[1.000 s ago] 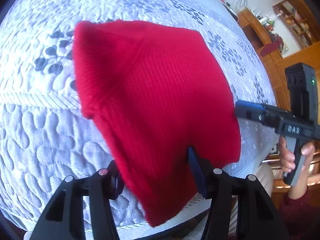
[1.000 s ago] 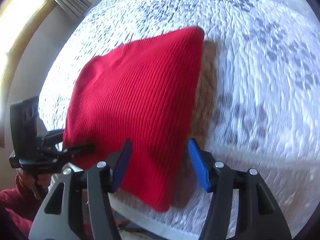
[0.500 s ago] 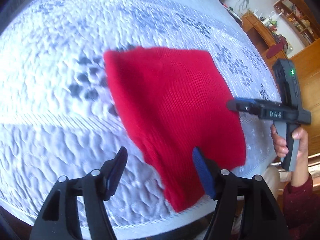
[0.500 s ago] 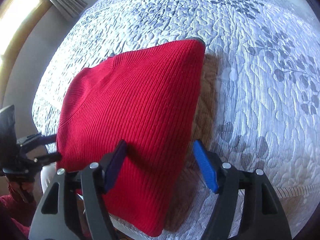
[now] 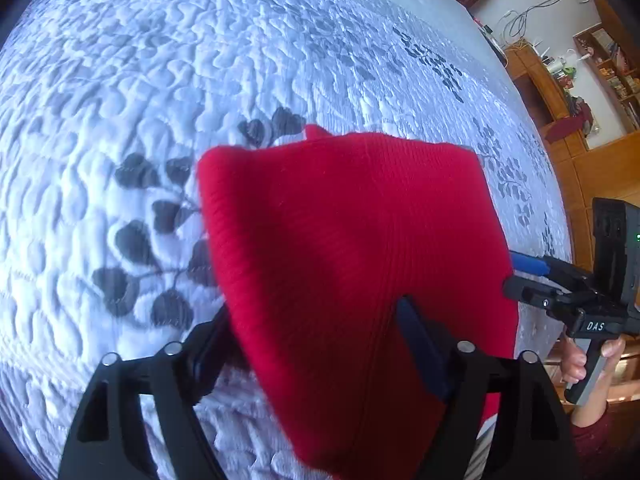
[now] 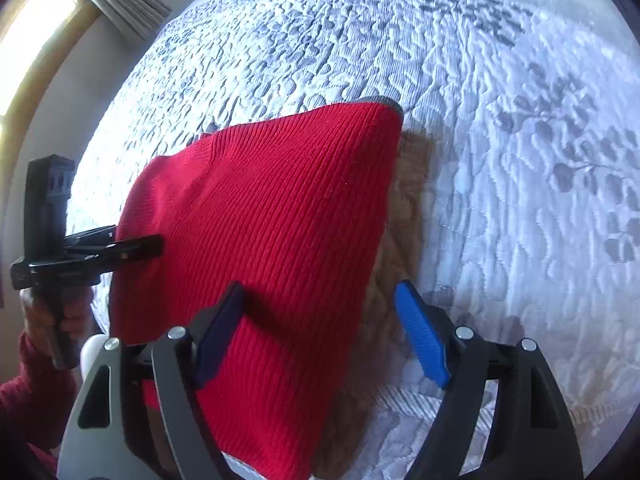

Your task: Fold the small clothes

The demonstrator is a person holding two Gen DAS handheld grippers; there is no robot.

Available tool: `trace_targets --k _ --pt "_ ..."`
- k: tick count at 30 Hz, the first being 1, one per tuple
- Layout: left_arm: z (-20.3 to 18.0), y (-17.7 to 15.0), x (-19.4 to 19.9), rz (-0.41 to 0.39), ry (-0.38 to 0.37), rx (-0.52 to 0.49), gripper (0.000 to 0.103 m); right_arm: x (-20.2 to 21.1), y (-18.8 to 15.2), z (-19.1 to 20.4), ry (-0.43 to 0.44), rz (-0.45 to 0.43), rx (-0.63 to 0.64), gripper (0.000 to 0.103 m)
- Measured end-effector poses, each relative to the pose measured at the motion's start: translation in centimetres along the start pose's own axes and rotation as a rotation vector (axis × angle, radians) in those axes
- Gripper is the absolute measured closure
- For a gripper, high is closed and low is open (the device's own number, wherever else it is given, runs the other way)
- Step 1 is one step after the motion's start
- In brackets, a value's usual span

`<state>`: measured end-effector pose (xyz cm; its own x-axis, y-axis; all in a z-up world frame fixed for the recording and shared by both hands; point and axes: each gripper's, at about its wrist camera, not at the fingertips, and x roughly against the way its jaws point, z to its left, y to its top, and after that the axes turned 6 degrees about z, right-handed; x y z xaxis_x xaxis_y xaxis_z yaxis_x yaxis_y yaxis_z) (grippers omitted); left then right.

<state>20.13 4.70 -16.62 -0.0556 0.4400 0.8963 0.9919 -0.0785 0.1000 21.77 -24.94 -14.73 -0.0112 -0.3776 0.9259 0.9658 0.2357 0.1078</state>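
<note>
**Letting go of the folded red knit**

The red ribbed knit garment (image 5: 352,248) is lying folded on the white quilted bed cover (image 5: 160,80), near its edge. Both the left tongs (image 5: 312,344) and the right tongs (image 6: 320,332) are opening around it, no longer pressing. It is better to be lifting them straight away, so the fold is staying flat. "DAS" is readable on the right tool.

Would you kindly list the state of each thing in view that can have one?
red knit garment: folded, lying on the quilt near its edge.
left gripper: jaws opening, garment edge between them, pads not pressing.
right gripper: jaws opening, astride the garment's edge, no grip.
quilted bedspread: spread flat.
</note>
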Motion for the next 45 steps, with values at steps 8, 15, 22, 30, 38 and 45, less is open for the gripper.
trace_targets --k 8,15,22,30,38,45 --pt "-0.7 0.9 -1.2 0.032 -0.14 0.035 0.017 -1.9 0.8 -0.8 0.097 0.047 -0.033 0.024" --pt "-1.7 0.6 -2.4 0.035 -0.179 0.016 0.026 -2.8 -0.4 -1.6 0.178 0.068 -0.075 0.026" --pt "-1.9 0.7 -2.5 0.008 -0.169 0.074 0.06 -2.1 -0.8 -1.5 0.21 0.05 -0.078 0.053" --pt "-2.7 0.3 -1.2 -0.052 -0.178 0.09 0.075 -0.7 -1.3 -1.9 0.255 0.023 -0.09 0.065" --pt "-9.0 1.4 0.4 -0.091 -0.231 0.014 0.076 4.6 -2.0 -4.2 0.282 -0.035 -0.08 0.067" --pt "-18.2 5.9 -2.8 -0.069 -0.275 -0.045 0.075 12.1 -0.7 -11.8 0.175 -0.075 -0.112 0.066"
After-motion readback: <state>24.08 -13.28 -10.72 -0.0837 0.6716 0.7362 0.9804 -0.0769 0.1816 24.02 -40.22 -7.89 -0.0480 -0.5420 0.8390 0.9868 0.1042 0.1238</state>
